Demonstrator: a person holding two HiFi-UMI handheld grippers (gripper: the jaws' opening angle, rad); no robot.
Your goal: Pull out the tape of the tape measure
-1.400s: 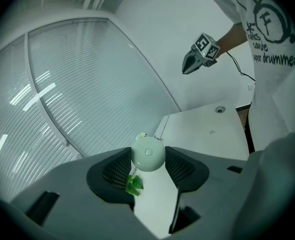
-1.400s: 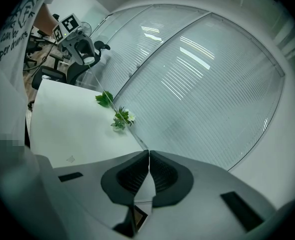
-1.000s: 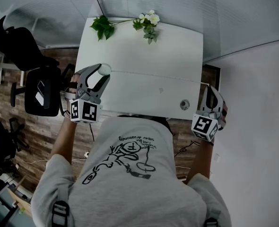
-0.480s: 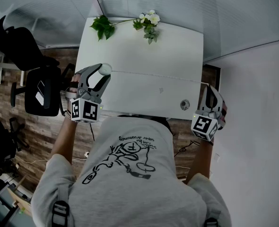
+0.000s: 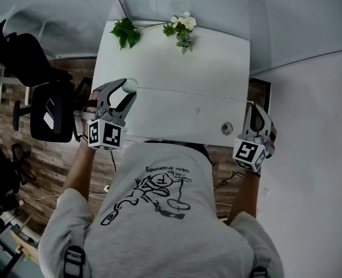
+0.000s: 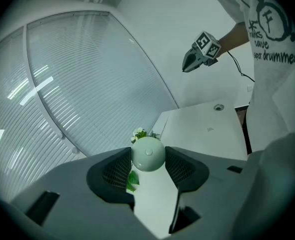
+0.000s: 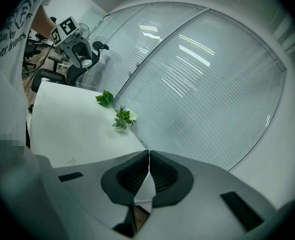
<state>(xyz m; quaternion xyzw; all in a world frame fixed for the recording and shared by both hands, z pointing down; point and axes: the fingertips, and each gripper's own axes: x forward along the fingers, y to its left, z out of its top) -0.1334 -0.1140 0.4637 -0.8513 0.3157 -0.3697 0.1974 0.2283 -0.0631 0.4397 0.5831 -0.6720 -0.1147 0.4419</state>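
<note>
Pale-green tape measure (image 5: 129, 85) sits gripped in the left tool (image 6: 148, 155) over the counter (image 5: 177, 62), its tape (image 5: 194, 95) a thin line reaching the clenched right tool (image 7: 148, 156), apparently pinched there; pulling is judged under way, next requiring the tools drawn steadily apart.

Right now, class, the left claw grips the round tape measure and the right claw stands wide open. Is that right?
No. The right claw is shut, jaws together; the right gripper view shows it. The left claw does grip the round tape measure.

Right claw (image 7: 148, 155) closed tight; white table (image 7: 72, 129) beyond.
</note>
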